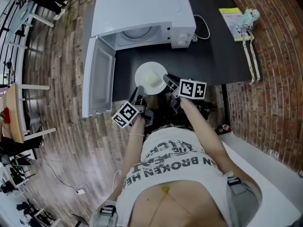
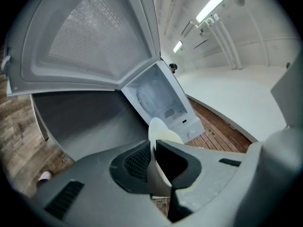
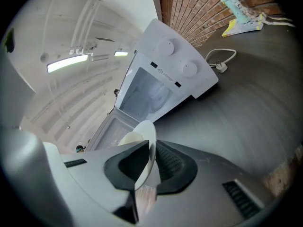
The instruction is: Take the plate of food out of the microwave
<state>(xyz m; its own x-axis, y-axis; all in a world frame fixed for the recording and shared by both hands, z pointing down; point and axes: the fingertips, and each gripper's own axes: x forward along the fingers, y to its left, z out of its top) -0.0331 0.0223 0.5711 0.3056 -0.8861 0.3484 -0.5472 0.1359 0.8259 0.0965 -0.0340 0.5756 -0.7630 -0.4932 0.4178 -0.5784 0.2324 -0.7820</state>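
Both tools grip the plate [image 1: 150, 78] by opposite rim edges, left tool [image 2: 154, 148] and right tool [image 3: 150, 148] closed on it. I judge it clear of the microwave [image 1: 142, 13], over the tabletop [image 1: 213, 56]; next comes a level set-down. Only head view shows the cavity empty; gripper views show the pinch.

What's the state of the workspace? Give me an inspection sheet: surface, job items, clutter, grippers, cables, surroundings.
Surface: dark table.
Job's things: white microwave, door open; plate of food outside, in front of it.
Clutter: yellow booklet and small figure at the table's far corner.
Grippers: left gripper and right gripper, jaws shut on the plate's rim.
Cables: white cable with plug beside the microwave.
Surroundings: wooden floor, brick wall.
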